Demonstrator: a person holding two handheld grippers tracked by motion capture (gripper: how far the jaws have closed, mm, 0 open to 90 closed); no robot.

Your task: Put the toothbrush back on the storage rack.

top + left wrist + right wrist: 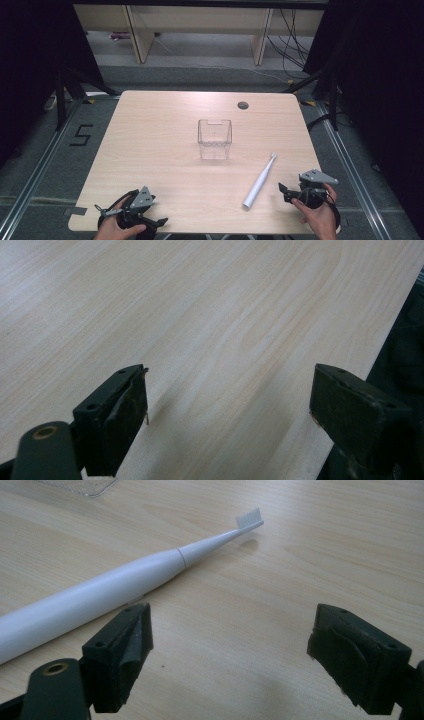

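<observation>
- Big wooden table (150, 150), pale and bare near the front.
- Clear plastic box (214, 138) standing in the middle.
- White electric toothbrush (259, 181) lying flat, front right, near the box.
- Left gripper (229, 395), jaws wide apart, holding nothing.
- Right gripper (231, 647), jaws wide apart, just beside the toothbrush.

Pale wooden table (150, 150) on grey floor (45, 165) — black curtains (30, 60) flanking.

Premises present as a lab-type recording bay: light wooden table (150, 150) on grey carpet floor (45, 165) with metal floor rails (350, 170), a taped numeral "5" (81, 135), black curtains (30, 60) either side, and loose cables (292, 40) far right.
</observation>
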